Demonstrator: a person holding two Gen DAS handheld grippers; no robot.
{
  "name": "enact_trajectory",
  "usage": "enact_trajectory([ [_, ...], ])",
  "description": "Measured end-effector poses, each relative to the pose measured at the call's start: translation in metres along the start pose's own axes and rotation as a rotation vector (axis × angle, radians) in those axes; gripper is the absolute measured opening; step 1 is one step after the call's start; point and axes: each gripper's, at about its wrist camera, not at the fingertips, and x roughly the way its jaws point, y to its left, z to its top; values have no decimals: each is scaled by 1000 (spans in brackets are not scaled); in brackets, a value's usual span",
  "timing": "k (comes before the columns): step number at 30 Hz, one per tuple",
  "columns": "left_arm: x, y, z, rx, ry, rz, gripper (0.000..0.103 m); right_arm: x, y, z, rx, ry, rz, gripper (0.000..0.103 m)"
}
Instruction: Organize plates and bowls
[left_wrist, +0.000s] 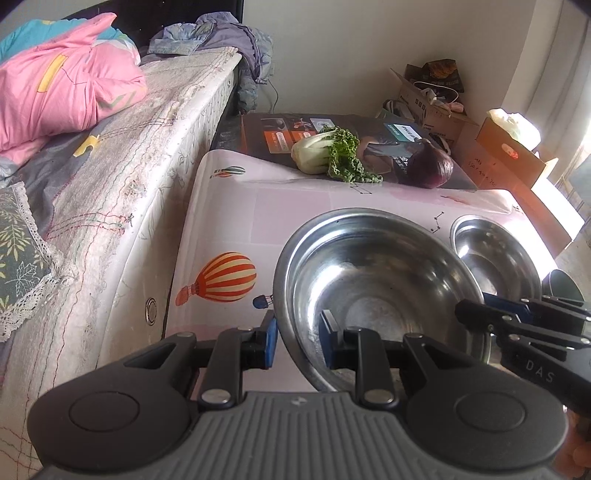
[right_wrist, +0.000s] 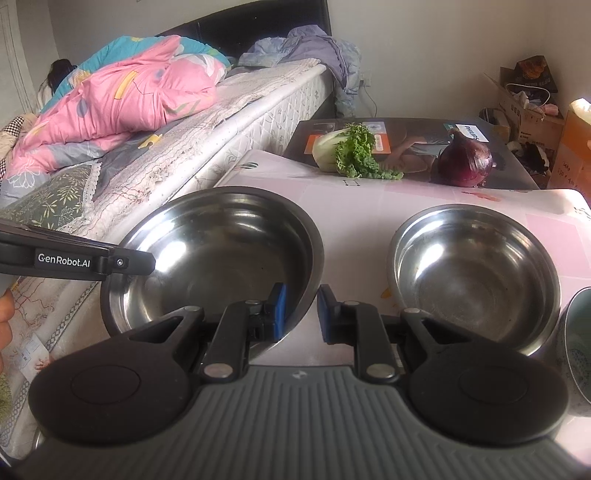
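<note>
While both grippers hold it at once, the large steel bowl (left_wrist: 373, 280) sits at the left part of the bench (left_wrist: 236, 206), just beside the bed (left_wrist: 122, 184); the left gripper (left_wrist: 299, 341) pinches the bowl's near-left rim, one blue pad outside the wall and one inside; the right gripper (right_wrist: 301, 314) pinches the rim on the bowl's right side in the same way, its pads (right_wrist: 280, 312) drawn close on the thin metal. Whether the bowl touches the bench cover cannot be told. The smaller steel bowl (right_wrist: 476, 273) stands just to the right of the large one, apart from it; a dark cup (right_wrist: 578, 343) shows at the right edge. At the far side of the bench lie a leafy cabbage (right_wrist: 343, 151) and a red onion (right_wrist: 467, 160), well apart from both bowls.
</note>
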Motion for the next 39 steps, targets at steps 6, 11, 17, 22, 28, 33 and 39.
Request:
enact_trajectory([
  [6, -11, -38, 22, 66, -26, -47, 25, -35, -27, 10, 22, -67, -39, 18],
  [11, 0, -83, 43, 130, -11, -107, 25, -61, -66, 18, 44, -104, -93, 18],
  [17, 37, -133, 60, 174, 43, -173, 25, -68, -129, 22, 99, -85, -171, 18],
  [22, 71, -158, 64, 195, 85, -173, 25, -56, -166, 18, 120, -56, -205, 18],
  [28, 97, -171, 57, 213, 133, -161, 25, -32, -184, 7, 108, -10, -231, 19],
  [33, 101, -171, 51, 225, 139, -154, 27, -19, -187, 2, 89, 13, -243, 19],
  [39, 93, -165, 56, 212, 108, -159, 38, -23, -197, 11, 112, -15, -255, 34],
])
